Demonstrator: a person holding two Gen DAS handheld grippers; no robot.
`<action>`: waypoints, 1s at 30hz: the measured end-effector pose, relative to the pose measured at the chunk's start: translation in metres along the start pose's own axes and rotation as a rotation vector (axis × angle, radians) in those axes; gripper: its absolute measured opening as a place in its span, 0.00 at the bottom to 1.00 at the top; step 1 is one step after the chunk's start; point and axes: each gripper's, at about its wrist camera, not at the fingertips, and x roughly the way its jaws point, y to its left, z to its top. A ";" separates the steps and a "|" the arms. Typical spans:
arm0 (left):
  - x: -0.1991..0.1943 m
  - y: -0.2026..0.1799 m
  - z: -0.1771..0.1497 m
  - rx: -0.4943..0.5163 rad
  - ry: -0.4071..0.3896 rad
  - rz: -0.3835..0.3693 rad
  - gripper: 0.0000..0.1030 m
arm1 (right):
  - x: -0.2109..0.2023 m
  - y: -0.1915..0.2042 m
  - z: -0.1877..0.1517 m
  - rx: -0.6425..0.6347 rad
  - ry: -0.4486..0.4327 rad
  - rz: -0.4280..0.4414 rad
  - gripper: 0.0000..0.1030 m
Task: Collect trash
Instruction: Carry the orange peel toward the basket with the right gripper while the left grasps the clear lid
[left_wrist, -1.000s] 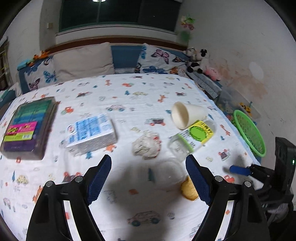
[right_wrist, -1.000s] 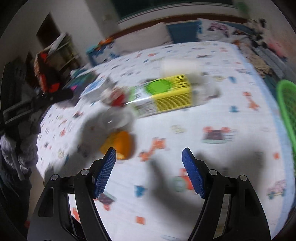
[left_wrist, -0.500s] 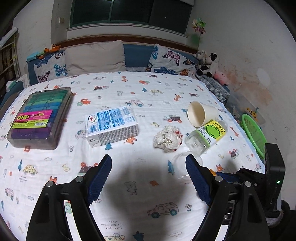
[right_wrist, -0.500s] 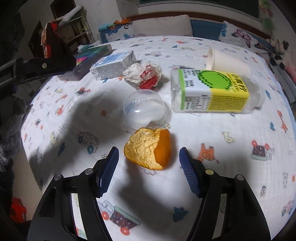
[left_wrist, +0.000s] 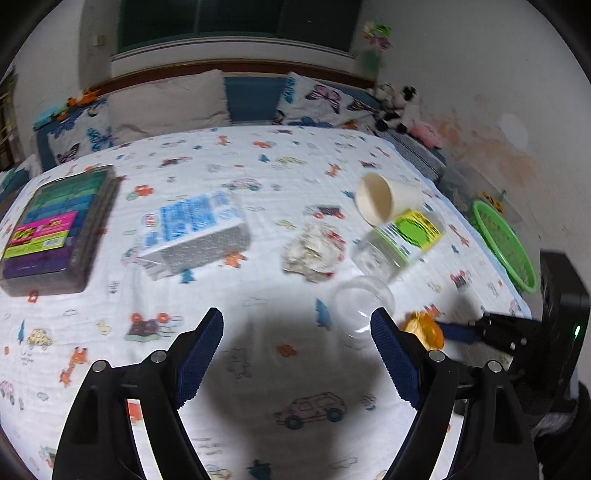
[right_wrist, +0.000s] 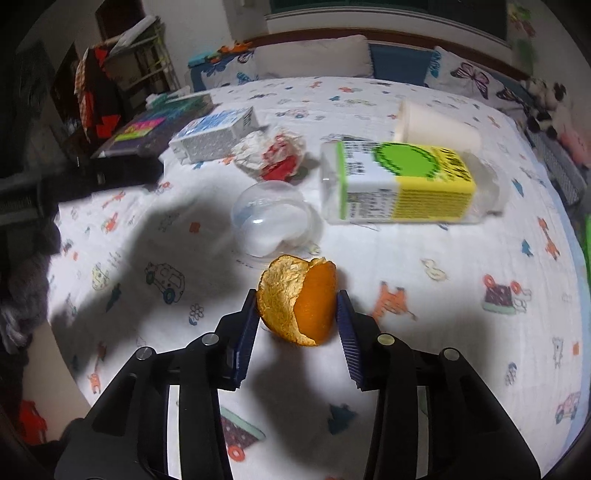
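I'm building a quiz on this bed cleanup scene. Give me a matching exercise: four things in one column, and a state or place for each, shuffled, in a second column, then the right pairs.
Things:
1. orange peel
2. paper cup
3. left gripper
4. green basket

States or places:
A. open, nothing between its pads
B. at the bed's edge by the wall
C. on its side behind the clear bottle
D. pinched between the right gripper pads

Pairs: 1-D, 2-C, 3-A, 4-B
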 end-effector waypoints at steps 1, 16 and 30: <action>0.003 -0.003 -0.001 0.010 0.006 -0.007 0.77 | -0.004 -0.005 -0.001 0.015 -0.003 0.005 0.41; 0.058 -0.058 -0.004 0.142 0.082 -0.038 0.77 | -0.060 -0.072 -0.012 0.173 -0.072 -0.040 0.41; 0.081 -0.060 0.000 0.125 0.104 -0.015 0.66 | -0.101 -0.133 -0.025 0.302 -0.135 -0.120 0.41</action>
